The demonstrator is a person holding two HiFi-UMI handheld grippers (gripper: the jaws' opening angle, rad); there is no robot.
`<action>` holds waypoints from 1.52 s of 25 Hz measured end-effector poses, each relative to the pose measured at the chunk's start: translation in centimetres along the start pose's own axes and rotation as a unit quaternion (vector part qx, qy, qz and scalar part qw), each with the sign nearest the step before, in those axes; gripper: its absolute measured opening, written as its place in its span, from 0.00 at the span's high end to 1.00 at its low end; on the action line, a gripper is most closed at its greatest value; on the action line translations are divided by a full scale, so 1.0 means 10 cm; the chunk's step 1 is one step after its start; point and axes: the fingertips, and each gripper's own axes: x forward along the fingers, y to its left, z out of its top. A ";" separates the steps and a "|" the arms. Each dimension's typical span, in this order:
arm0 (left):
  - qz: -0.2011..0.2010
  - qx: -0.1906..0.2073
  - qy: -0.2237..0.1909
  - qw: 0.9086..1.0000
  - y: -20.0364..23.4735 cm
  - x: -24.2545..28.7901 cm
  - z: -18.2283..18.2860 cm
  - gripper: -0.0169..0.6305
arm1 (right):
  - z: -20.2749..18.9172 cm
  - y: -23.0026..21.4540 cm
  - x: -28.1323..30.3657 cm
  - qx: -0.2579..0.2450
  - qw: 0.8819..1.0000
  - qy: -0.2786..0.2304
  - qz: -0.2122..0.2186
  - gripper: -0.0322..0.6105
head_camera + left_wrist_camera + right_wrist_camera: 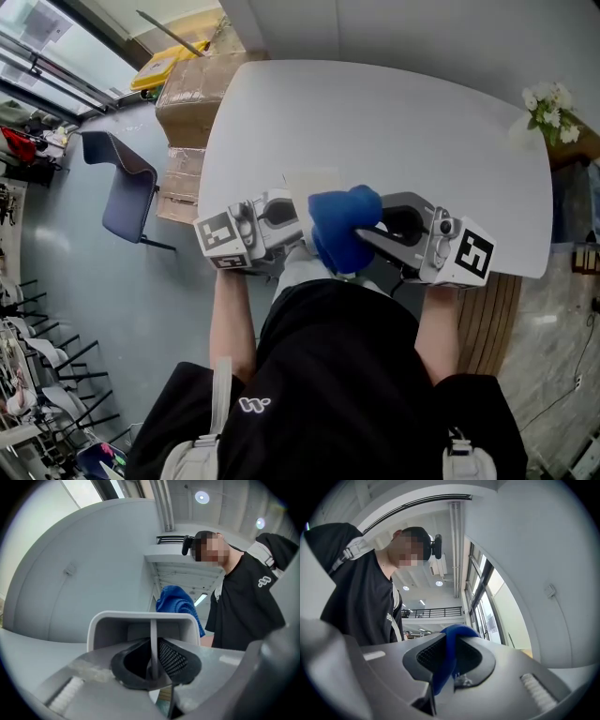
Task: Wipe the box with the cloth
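Two grippers meet at the table's near edge. The left gripper (152,663) is clamped on a thin wall of the one white box (140,623), whose open hollow faces its camera, and the right gripper (447,663) pinches the one blue cloth (342,230), bunched just behind the box at 1 o'clock. Beyond lies one white table (394,122), with stacked cardboard cartons (192,94) and one chair (127,187) at 10 o'clock and white flowers (548,108) at 2 o'clock.
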 end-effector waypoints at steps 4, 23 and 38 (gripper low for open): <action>-0.031 -0.002 -0.006 1.000 -0.11 0.04 0.01 0.89 | 0.00 -0.11 -0.04 -0.004 1.000 -0.001 -0.022 0.87; -0.086 0.003 -0.027 0.996 -0.32 0.05 0.12 0.89 | -0.10 -0.66 -0.25 -0.037 0.983 0.020 -0.176 0.87; -0.055 0.003 -0.060 0.997 -0.23 0.03 0.27 0.90 | -0.47 -0.86 -0.38 -0.066 0.960 0.119 -0.244 0.87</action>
